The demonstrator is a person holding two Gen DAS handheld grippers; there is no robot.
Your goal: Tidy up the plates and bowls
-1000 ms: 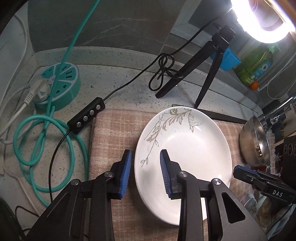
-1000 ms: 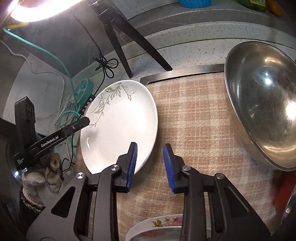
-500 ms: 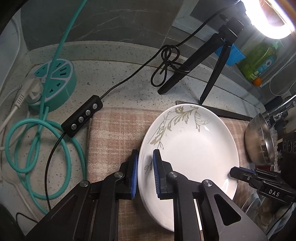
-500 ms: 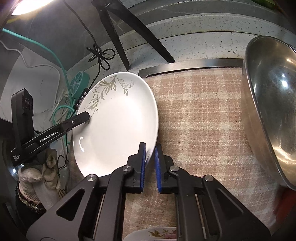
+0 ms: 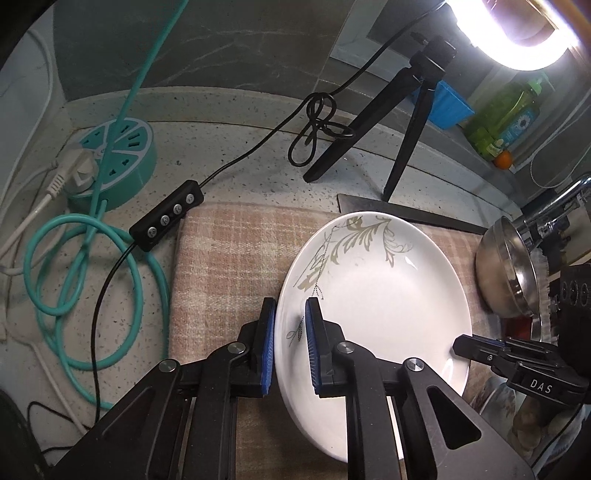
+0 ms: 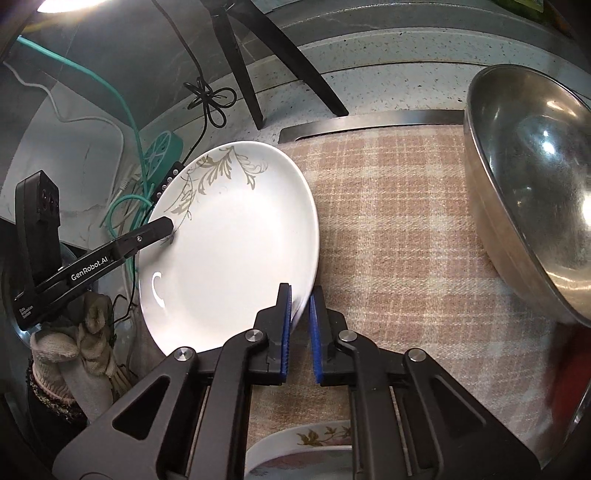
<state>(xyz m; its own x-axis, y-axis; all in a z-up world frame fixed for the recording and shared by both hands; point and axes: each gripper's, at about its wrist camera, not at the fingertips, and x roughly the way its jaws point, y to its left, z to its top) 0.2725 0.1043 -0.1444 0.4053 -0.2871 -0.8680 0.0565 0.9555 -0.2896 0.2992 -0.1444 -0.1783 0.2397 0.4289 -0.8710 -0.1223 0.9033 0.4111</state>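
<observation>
Speckled grey counter runs under a dark marbled wall, with a beige plaid mat spread over its middle. At far left sits a teal round socket with its teal cord looped on the counter; beside the mat's corner lies a black button remote on a black cable. Behind the mat stand black tripod legs under a bright ring lamp.

On the mat's middle is a white plate with a grey leaf pattern, tilted, its right side toward a steel bowl at the mat's right end.

Left gripper points steeply down from the near side, its blue pads closed narrow on the plate's left rim, one pad outside and one inside. In the right wrist view a gloved hand holds it from below left.

Right gripper also slants steeply down, jaws pinched on the plate's near right rim. Below it shows the edge of a flowered dish.
</observation>
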